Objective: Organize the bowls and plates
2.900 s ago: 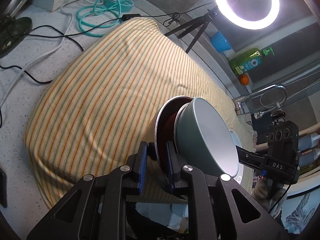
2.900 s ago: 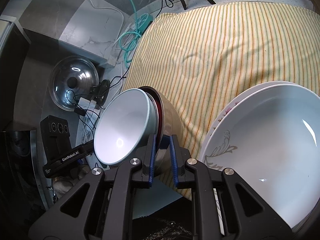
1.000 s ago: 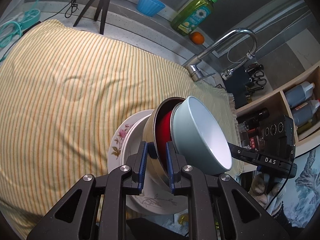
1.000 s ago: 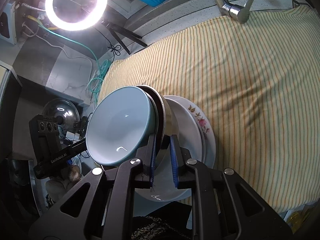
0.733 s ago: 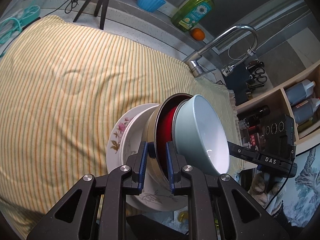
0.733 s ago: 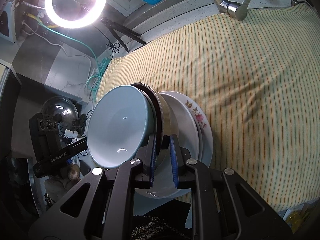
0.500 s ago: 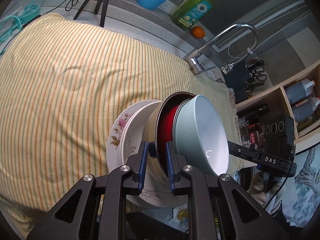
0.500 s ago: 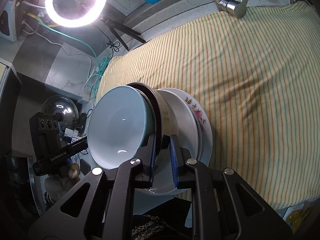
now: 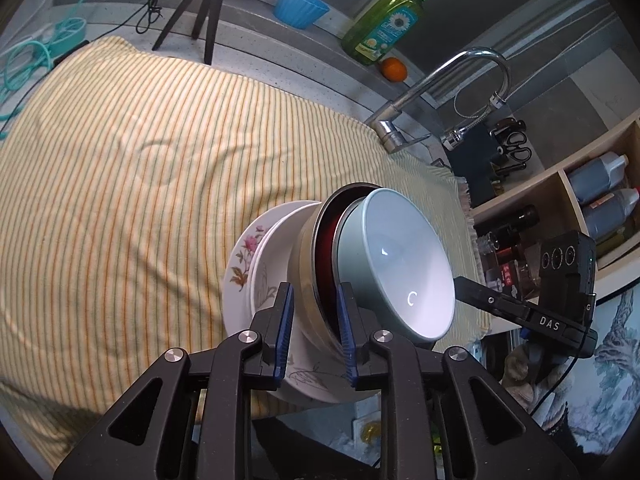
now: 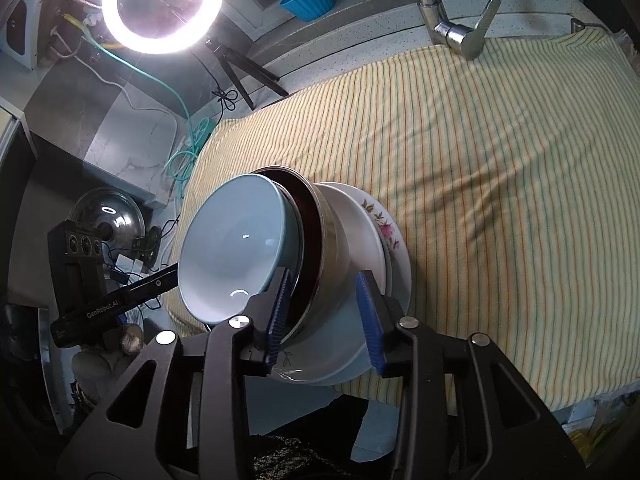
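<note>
Stacking looks nearly finished. The nested bowls — a pale blue ceramic bowl (image 9: 394,268) inside a steel bowl with a dark red lining (image 9: 320,248) — sit on the white plates, the lowest a floral-edged plate (image 9: 244,256), at the near edge of the tabletop under a yellow striped cloth (image 9: 120,168). No other plates or bowls lie loose on the cloth in either view, so what is left, by my reading, is only letting go and drawing both tools clear.

Right gripper (image 10: 324,312): fingers opening. The steel bowl's rim stands between them; the inner pad lies close to the red lining, while the outer pad (image 10: 370,320) stands clear of the steel wall with a visible gap. No grip there now.

Left gripper (image 9: 314,332): fingers narrow and just starting to part, straddling the same rim on the opposite side. One pad (image 9: 285,332) is outside the steel wall, the other in the gap between lining and blue bowl. Contact looks light; cannot say it has fully let go.

The bowls appear tilted in both views; whether they sit flat on the plates I cannot tell.
</note>
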`<action>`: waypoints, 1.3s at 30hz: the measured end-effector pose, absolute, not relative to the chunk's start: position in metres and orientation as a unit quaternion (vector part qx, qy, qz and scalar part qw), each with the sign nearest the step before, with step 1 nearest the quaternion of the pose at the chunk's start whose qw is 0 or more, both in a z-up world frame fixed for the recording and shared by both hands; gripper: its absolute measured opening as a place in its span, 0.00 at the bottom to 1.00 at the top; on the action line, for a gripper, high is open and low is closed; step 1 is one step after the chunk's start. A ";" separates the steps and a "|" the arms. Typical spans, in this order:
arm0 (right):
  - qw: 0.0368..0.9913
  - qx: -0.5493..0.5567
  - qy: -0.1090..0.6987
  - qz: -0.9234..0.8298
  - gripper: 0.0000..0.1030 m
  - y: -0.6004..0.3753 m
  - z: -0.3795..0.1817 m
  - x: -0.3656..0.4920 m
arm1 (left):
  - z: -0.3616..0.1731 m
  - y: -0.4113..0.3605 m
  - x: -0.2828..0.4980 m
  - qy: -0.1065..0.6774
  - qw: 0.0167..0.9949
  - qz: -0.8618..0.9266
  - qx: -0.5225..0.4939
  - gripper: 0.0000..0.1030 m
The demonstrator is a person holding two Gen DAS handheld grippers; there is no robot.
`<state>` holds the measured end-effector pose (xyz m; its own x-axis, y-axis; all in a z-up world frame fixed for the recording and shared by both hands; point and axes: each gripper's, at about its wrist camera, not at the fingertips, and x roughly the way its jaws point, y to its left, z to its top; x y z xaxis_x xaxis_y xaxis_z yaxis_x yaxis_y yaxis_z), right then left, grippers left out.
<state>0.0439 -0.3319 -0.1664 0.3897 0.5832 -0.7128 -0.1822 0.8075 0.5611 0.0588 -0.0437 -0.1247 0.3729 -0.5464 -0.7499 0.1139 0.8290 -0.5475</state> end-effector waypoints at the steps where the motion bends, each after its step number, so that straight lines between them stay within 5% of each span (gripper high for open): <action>1: 0.812 0.198 0.496 0.234 0.41 -0.333 -0.165 0.042 | -0.124 -0.044 0.058 0.520 0.803 -0.206 -0.207 0.20; 7: 0.825 0.183 0.486 0.225 0.43 -0.335 -0.157 0.030 | -0.118 -0.042 0.047 0.516 0.811 -0.203 -0.186 0.25; 28: 0.895 0.073 0.406 0.169 0.83 -0.314 -0.100 -0.025 | -0.071 -0.052 0.006 0.454 0.875 -0.155 -0.068 0.65; 39: 0.921 0.017 0.363 0.138 0.91 -0.307 -0.081 -0.058 | -0.055 -0.070 -0.016 0.424 0.894 -0.138 -0.039 0.67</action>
<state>-0.0581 -0.3065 -0.0807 0.6979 0.2664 -0.6648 -0.2418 0.9614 0.1315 -0.0157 -0.0701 -0.0553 0.6020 -0.2809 -0.7475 0.2142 0.9586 -0.1877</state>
